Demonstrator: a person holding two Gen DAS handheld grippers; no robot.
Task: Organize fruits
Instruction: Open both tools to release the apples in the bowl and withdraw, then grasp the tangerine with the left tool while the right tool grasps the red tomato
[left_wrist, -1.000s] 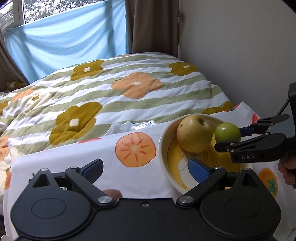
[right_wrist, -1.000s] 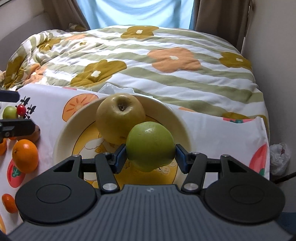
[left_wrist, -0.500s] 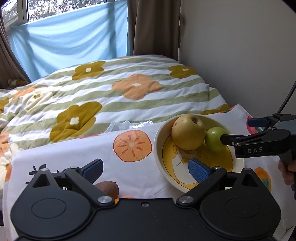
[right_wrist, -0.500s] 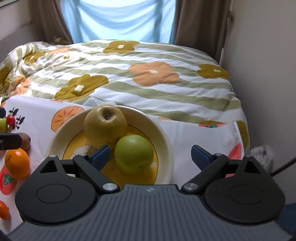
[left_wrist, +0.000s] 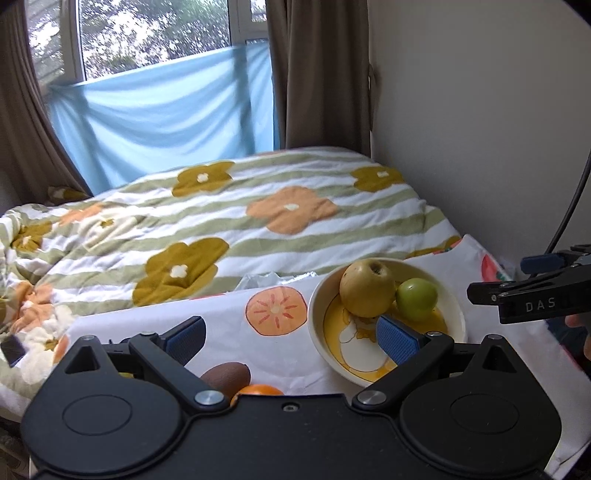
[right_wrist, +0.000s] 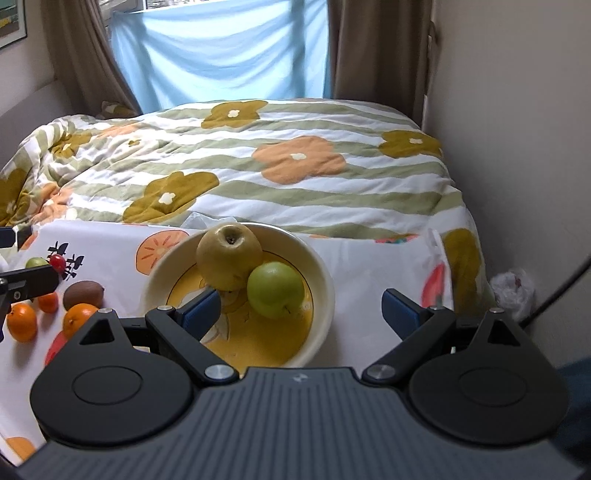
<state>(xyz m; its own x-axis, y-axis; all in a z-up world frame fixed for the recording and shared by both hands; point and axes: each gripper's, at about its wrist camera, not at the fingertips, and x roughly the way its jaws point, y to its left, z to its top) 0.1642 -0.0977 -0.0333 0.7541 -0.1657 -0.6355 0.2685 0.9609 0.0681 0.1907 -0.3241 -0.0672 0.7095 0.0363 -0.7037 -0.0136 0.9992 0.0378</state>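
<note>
Since the green apple (right_wrist: 275, 290) now lies in the bowl (right_wrist: 325, 280), at four o'clock of the yellow pear (right_wrist: 229, 256), the right gripper (right_wrist: 301, 310) stands wide open and empty, having just released; left gripper (left_wrist: 291, 336) likewise open and empty.

hand-held gripper (right_wrist: 301, 308) | black body | blue pads | silver screws | "DAS", likely brand

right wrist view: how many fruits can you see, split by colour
orange fruits: 3
green fruits: 2
yellow fruit: 1
red fruit: 1
brown fruit: 1
total: 8
</note>
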